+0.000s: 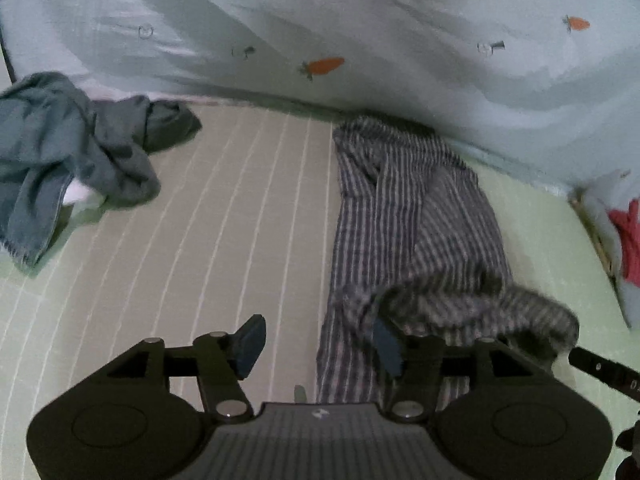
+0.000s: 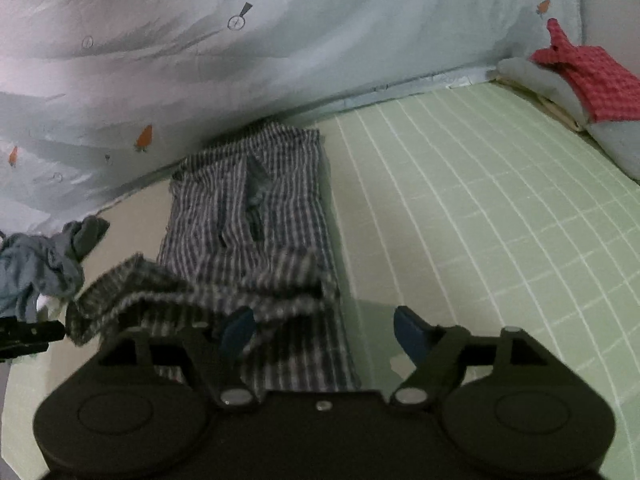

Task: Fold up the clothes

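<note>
Striped grey-and-white trousers point(image 1: 404, 216) lie lengthwise on the green grid sheet point(image 1: 180, 220), reaching toward the quilt. Their near end is bunched into a raised fold point(image 1: 472, 304). My left gripper point(image 1: 320, 344) is open, its jaws wide apart, with the right finger point(image 1: 386, 346) under the bunched edge. In the right wrist view the trousers point(image 2: 248, 216) lie left of centre and my right gripper point(image 2: 324, 330) is open, its left finger point(image 2: 236, 330) against the raised fold point(image 2: 192, 292).
A crumpled grey-blue garment point(image 1: 68, 160) lies at the left; it also shows in the right wrist view point(image 2: 40, 268). A pale carrot-print quilt point(image 1: 360, 32) is heaped along the back. A red checked cloth point(image 2: 588, 76) lies on a pillow at the right.
</note>
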The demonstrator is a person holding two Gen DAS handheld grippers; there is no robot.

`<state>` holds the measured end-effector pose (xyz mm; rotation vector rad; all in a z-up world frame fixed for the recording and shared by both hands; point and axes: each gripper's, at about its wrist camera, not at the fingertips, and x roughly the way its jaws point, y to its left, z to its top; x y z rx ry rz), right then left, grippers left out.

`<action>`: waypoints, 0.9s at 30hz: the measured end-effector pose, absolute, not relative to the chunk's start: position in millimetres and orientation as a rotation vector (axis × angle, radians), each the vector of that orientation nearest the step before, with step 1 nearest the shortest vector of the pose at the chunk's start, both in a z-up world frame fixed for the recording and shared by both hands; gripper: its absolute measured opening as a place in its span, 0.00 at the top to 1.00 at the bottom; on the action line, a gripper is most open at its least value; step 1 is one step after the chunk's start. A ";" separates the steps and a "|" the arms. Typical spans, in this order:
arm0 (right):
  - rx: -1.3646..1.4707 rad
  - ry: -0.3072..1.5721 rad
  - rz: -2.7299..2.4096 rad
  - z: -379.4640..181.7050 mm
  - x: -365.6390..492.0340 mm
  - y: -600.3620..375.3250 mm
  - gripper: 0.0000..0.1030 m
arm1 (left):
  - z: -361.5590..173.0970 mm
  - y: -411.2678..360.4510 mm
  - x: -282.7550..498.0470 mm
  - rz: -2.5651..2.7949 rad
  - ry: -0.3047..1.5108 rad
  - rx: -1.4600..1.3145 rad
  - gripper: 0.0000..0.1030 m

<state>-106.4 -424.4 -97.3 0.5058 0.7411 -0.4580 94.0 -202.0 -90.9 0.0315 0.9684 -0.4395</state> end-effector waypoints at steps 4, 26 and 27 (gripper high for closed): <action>0.481 0.779 -0.428 -99.2 -109.1 -414.5 0.21 | -101.2 -196.5 83.2 -0.441 1.015 0.033 0.38; 0.390 0.908 -0.332 -130.2 -19.0 -437.9 0.12 | -145.9 -267.2 142.9 -0.564 1.120 0.162 0.24; 0.389 0.906 -0.334 -130.6 -11.9 -442.9 0.12 | -148.0 -271.2 151.3 -0.570 1.119 0.156 0.23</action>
